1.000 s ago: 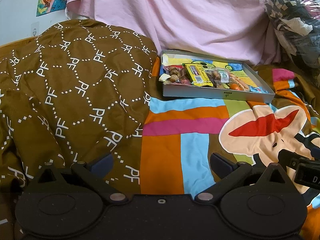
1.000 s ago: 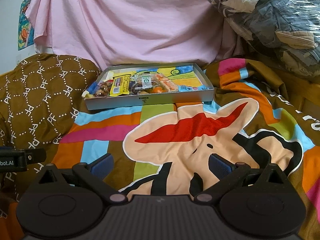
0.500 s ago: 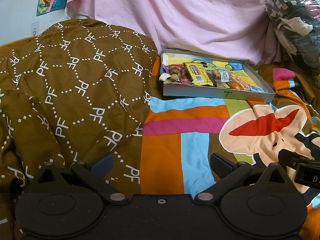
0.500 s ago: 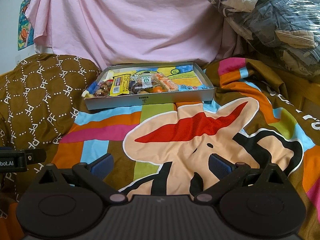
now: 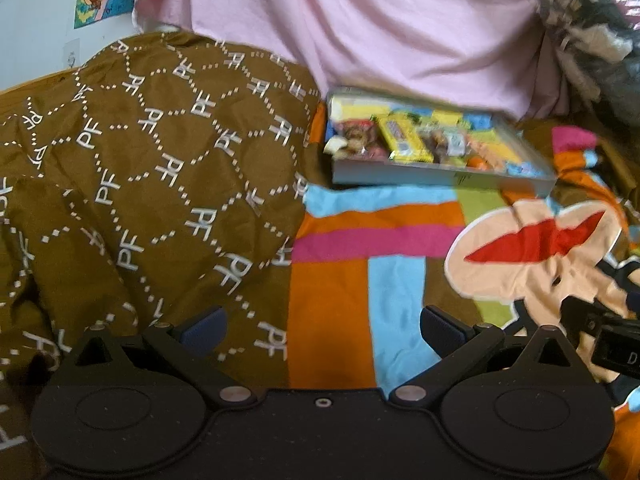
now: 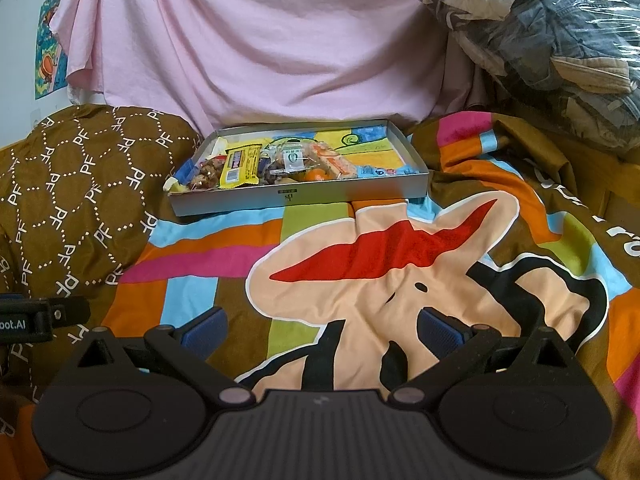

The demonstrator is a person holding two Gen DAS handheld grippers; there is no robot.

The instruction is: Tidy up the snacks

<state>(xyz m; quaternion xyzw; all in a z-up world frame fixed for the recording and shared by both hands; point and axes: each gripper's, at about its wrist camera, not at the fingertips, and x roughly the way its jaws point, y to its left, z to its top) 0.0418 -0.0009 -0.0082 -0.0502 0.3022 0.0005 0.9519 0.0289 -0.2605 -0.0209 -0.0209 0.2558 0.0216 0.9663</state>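
Snack tray point(image 6: 296, 199) on bedspread point(image 6: 384, 280) (colourful)

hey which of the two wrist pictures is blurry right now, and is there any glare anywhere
Left wrist view: motion-smeared, the snack tray and quilt lettering soft, though the left gripper itself stays sharp. Right wrist view: crisp, the yellow snack packet clearly outlined; bright glare streaks on the plastic-wrapped bundle at top right. Both views bend toward the edges from the fisheye, corners dark.

Your left tool point(image 5: 322, 326) was matte black plastic with two round housings, silver pivot screws and blue finger pads point(image 5: 204, 326). Your right tool point(image 6: 322, 328) matched it, adding a ribbed grey centre panel.
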